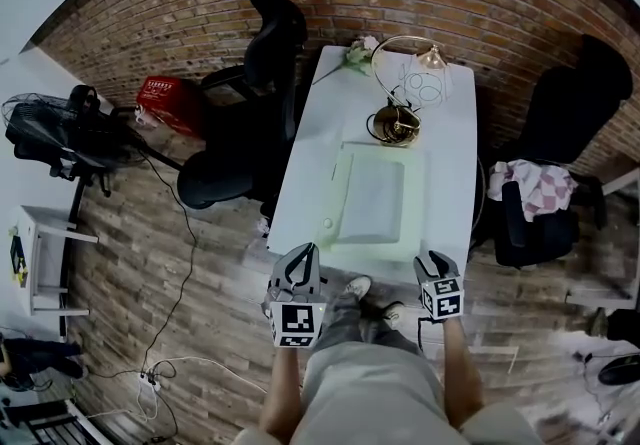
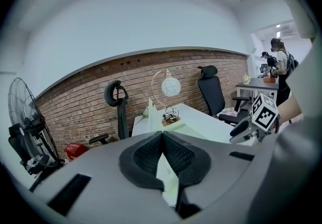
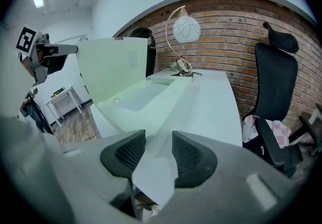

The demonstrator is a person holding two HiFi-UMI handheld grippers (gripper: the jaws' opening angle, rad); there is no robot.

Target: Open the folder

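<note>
The pale green translucent plastic folder [image 1: 375, 198], at the near edge of the white desk [image 1: 450, 133], is pinched by its top cover in the left gripper [image 1: 300, 251] and by its bottom leaf in the right gripper [image 1: 432, 258], so the cover's probably best swung over smoothly, bottom pinned flat.

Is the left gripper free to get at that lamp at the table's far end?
Probably not: the left gripper is shut on the folder at the near edge, and the lamp stands well beyond it.

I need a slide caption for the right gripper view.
The left gripper holds the green folder cover raised; right gripper grips its lower sheet.
</note>
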